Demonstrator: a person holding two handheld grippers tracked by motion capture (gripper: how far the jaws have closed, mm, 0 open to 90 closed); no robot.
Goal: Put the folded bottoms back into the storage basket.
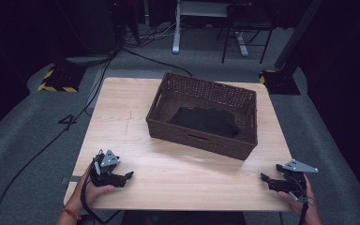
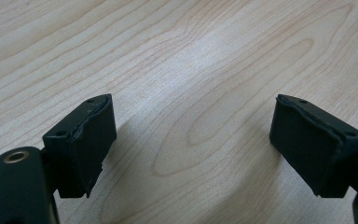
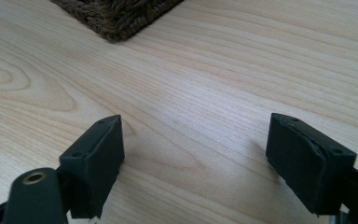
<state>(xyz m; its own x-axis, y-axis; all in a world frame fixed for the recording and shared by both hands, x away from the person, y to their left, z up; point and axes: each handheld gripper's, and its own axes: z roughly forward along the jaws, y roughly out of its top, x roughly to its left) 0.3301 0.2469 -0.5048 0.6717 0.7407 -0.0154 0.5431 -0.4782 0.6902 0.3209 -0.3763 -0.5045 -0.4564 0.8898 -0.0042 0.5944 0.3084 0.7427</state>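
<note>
A brown wicker basket (image 1: 243,145) stands on the far middle of the wooden table (image 1: 178,168), and a folded black cloth (image 1: 205,121) lies flat inside it. My left gripper (image 1: 127,177) rests near the table's front left corner, held by a hand, open with nothing between its jaws. In the left gripper view its jaws stand wide apart over bare wood (image 2: 191,121). My right gripper (image 1: 264,179) sits near the front right corner, also open and empty. The right gripper view shows a corner of the basket (image 3: 116,18) ahead of the spread jaws.
Grey carpet surrounds the table. Cables (image 1: 51,140) run along the floor at the left. A white desk leg (image 1: 176,28) and a black chair (image 1: 243,33) stand beyond the table. Dark stand bases (image 1: 58,79) sit at the far corners.
</note>
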